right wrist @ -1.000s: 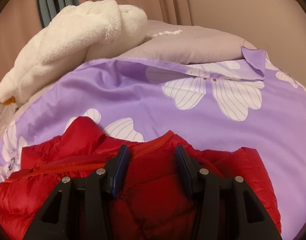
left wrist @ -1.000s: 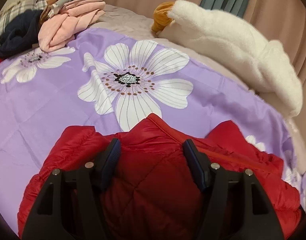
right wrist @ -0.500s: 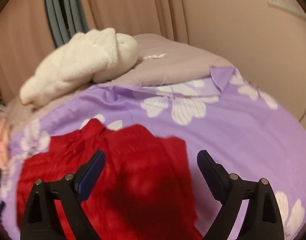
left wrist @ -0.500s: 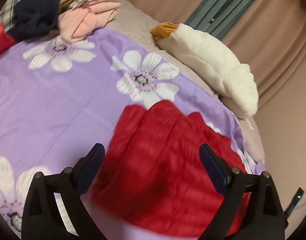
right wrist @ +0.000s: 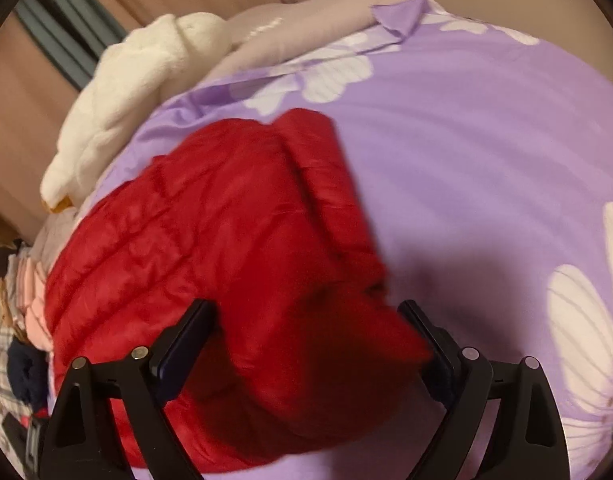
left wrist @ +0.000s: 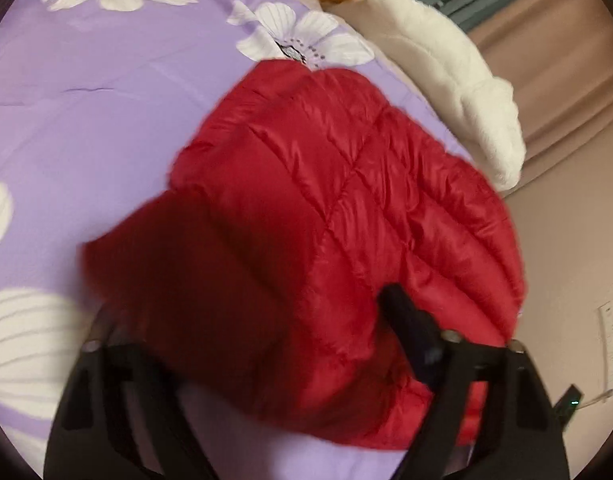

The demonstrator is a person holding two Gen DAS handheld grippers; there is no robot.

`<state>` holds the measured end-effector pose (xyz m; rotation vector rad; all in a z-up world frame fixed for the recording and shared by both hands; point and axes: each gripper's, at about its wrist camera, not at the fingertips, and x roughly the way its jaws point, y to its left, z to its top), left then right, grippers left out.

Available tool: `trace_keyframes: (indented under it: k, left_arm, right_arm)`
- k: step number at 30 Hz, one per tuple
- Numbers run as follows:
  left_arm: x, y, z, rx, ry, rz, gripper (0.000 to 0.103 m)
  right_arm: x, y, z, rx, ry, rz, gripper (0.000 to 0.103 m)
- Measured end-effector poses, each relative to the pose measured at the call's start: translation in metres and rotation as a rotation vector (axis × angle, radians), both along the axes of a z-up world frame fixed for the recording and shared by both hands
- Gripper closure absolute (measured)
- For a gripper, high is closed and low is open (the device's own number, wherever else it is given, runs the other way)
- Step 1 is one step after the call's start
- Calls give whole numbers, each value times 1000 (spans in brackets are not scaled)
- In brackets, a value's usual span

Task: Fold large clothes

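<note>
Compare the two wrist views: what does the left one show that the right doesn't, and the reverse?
Only the left wrist view shows the wall fitting beside the bed. Only the right wrist view shows the clothes pile and the bedspread's turned-back corner. Both show the red puffer jacket on the purple floral bedspread, the white plush toy, and curtains.

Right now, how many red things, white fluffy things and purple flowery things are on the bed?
Red: 1, the puffy jacket
White fluffy: 1, the plush toy
Purple flowery: 1, the bedsheet
Total: 3
</note>
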<state>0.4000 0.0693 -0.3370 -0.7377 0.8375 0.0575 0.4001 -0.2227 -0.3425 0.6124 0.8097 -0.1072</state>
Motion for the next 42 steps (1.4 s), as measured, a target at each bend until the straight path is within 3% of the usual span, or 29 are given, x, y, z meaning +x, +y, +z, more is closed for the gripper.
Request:
trace_keyframes:
  k: [1,4,6,9,12,16,21,24,28,31,35,36,39,42]
  left_arm:
    - [4,-2,-1,11,-6,7,35]
    - [14,-6,-2,50,-23,67,46]
    - [17,-11,0,84,-37,78,59]
    - [11,-16,13,201,-53,90,79]
    - [-7,-19,37,313,-74,104,85]
    - [-54,-5,60,283,-106,104,86]
    - [-126,-6,78,321,-137,66,85]
    - [-177,-2,71,287,-131,34,85]
    - [-218,-2,52,283,-101,9,83]
    - [-231,-3,37,296,-64,3,74]
    - [-247,15,28,174,-24,37,46]
    - [-250,20,27,140,-19,44,36]
    - [-245,32,22,6,-15,7,33]
    - [-231,33,14,-83,15,-20,32]
  right_arm:
    - [3,2,-2,4,-14,-3,17]
    - [12,1,-12,92,-83,19,36]
    - [14,3,-12,97,-106,49,61]
    - [10,14,1,35,-122,64,76]
    - [1,18,21,8,-136,100,80]
    - [-40,14,50,42,-188,130,80]
    - [-108,16,62,37,-202,168,80]
    - [-149,18,62,27,-172,186,80]
    - [-174,20,50,-11,-123,182,78]
    - [-183,21,35,-62,-54,149,69]
    - [-196,12,32,-30,-11,126,58]
    - [-199,10,33,-28,0,121,49]
    - [-206,4,45,-125,46,61,28]
    - [-215,-2,63,-252,29,0,25]
